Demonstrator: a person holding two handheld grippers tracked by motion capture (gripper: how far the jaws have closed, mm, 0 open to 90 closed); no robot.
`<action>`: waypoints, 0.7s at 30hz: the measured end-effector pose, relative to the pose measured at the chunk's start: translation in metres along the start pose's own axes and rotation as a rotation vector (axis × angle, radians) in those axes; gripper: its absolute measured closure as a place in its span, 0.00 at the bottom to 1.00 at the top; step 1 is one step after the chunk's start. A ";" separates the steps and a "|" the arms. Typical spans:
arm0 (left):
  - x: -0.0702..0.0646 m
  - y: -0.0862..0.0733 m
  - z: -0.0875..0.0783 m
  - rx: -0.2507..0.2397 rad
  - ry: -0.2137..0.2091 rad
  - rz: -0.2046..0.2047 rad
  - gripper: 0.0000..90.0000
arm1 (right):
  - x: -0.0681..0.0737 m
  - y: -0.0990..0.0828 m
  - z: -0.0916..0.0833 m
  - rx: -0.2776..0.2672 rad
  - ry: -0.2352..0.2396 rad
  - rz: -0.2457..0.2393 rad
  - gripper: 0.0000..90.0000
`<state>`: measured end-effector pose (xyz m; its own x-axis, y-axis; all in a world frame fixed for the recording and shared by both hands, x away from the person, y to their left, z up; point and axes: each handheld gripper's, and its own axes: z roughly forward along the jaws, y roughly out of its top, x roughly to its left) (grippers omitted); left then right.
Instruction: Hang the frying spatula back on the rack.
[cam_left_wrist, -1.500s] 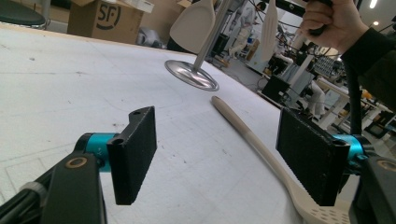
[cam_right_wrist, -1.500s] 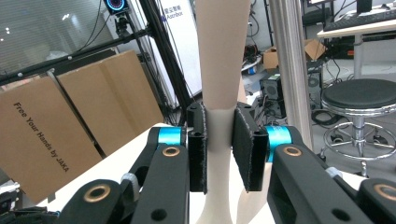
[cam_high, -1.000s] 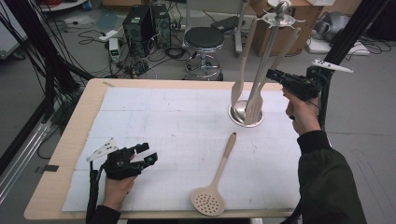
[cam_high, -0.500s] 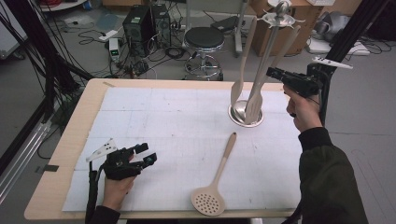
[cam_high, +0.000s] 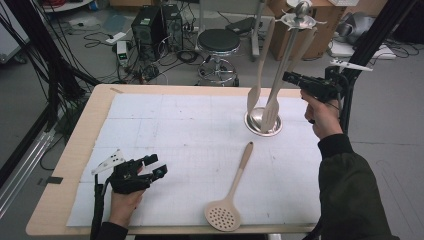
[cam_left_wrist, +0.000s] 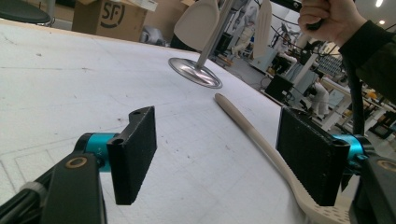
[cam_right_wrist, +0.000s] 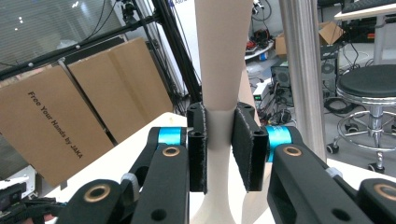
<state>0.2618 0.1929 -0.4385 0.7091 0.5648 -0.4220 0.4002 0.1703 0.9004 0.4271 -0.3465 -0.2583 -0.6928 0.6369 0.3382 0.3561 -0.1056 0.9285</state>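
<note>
- Hanging spatula (cam_right_wrist: 219, 70) sits in the right gripper (cam_right_wrist: 219, 149), its fingers (cam_right_wrist: 198, 154) pinching the narrow neck just under the blade; it hangs on the rack (cam_high: 292, 55) at the far right of the surface (cam_high: 165, 130)
- Judged light and stiff, smooth enough to slip, so the neck is a fair place to hold
- Two utensils hang on the rack: this one and a second spatula (cam_high: 260, 70)
- One slotted spoon (cam_high: 231, 192) lies flat, near the front edge
- Left gripper (cam_high: 156, 166) rests low on the surface, fingers (cam_left_wrist: 133, 154) spread with nothing between them
</note>
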 end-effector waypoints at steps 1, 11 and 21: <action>0.000 0.000 0.000 0.000 -0.001 0.000 0.33 | 0.000 -0.001 0.000 0.001 -0.002 0.000 0.85; -0.002 0.001 0.003 0.000 -0.009 0.006 0.33 | 0.003 -0.001 -0.003 -0.001 -0.042 0.004 0.71; -0.004 0.001 0.003 -0.006 -0.013 0.003 0.33 | 0.007 -0.005 -0.012 -0.051 -0.137 0.018 0.46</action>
<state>0.2613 0.1879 -0.4362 0.7183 0.5545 -0.4203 0.3946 0.1729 0.9024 0.4137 -0.3507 -0.2585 -0.5936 0.7322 0.3340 0.3333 -0.1541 0.9301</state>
